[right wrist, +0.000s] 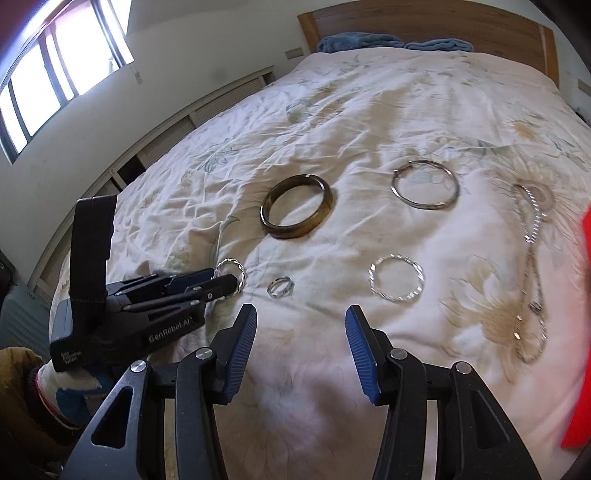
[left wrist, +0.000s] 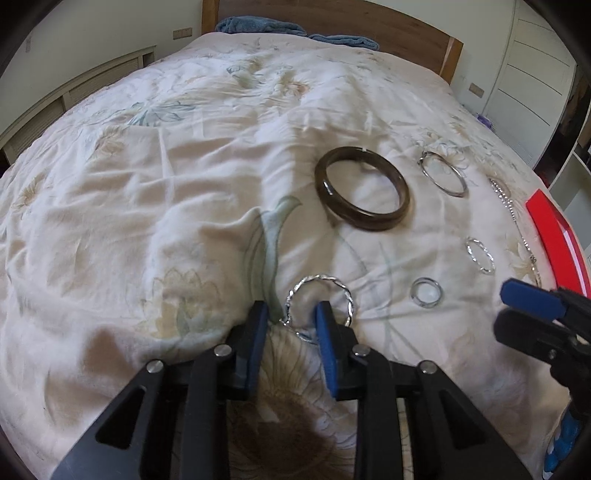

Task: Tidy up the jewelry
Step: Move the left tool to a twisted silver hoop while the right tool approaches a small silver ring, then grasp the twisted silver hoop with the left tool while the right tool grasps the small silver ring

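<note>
Left wrist view: the left gripper (left wrist: 291, 314) stands low in the centre with its jaws partly apart, straddling the near rim of a twisted ring (left wrist: 317, 306), probably to pinch it; contact is unclear. The bangle (left wrist: 364, 188) lies above.

Right wrist view: the right gripper (right wrist: 301, 325) hangs with jaws apart and empty, below a small ring (right wrist: 280, 287) and a twisted hoop (right wrist: 397, 282), probably the next pieces.

- The left wrist view looks down along its own fingers, low and near the quilt (left wrist: 147, 192), facing the far headboard (left wrist: 332, 22).
- The right wrist view sits just right, slightly higher, facing likewise.
- Both share the brown bangle (right wrist: 296, 206), the rings, and the headboard.
</note>
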Demonstrator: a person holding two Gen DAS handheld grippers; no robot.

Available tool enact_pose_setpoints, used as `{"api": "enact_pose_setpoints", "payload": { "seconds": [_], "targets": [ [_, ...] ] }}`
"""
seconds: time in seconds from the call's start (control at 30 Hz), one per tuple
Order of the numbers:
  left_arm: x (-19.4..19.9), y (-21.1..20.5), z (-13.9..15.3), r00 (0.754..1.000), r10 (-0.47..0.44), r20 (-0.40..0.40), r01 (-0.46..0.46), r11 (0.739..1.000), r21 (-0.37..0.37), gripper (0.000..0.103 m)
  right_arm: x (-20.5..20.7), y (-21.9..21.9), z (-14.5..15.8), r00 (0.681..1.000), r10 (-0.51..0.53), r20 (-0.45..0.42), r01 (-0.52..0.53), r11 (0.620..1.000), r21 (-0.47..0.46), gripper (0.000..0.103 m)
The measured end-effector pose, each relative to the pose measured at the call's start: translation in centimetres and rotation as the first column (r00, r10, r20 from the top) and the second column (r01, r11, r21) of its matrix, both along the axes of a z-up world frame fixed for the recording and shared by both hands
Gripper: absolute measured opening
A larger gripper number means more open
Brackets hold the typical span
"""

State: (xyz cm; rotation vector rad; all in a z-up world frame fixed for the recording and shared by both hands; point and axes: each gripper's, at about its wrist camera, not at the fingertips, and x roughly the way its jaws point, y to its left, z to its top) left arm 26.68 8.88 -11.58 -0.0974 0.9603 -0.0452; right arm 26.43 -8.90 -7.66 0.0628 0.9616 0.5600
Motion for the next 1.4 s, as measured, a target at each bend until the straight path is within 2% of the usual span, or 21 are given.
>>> {"api": "enact_pose_setpoints", "payload": {
  "seconds": [0.37,0.47,0.7,0.8,1.17,1.4],
  "targets": [
    [-1.1,1.9,0.0,0.997,0.039,0.069,-0.03,0.992,-0.119,0.015,2.6,4.0,-1.7,0.996,0.092,0.006,-0.091,0.995,-0.046,0.039],
    [-1.2,2.3,-0.1,0.996,0.044,0.079,-0.032,0.989,-0.147,0.014,3.0,4.5,-2.3,0.994,0.106,0.003,-0.106,0.992,-0.067,0.032],
    [-1.4,2.7,-0.2,0.995,0.051,0.09,-0.034,0.985,-0.172,0.012,3.3,5.6,-3.6,0.99,0.143,-0.007,-0.143,0.983,-0.119,0.023],
    [-1.3,2.6,-0.2,0.995,0.049,0.091,-0.033,0.985,-0.169,0.011,3.3,5.5,-3.8,0.99,0.14,-0.011,-0.14,0.984,-0.11,0.021],
    [-2.6,1.9,2.3,0.992,0.028,0.121,-0.006,0.983,-0.182,0.004,1.3,4.0,-1.2,0.993,0.117,0.001,-0.117,0.991,-0.06,0.02],
    [-4.9,0.6,3.5,0.994,0.001,0.111,0.015,0.989,-0.146,0.004,-1.1,2.6,1.7,0.996,0.086,0.027,-0.086,0.996,-0.032,0.02]
  ]
}}
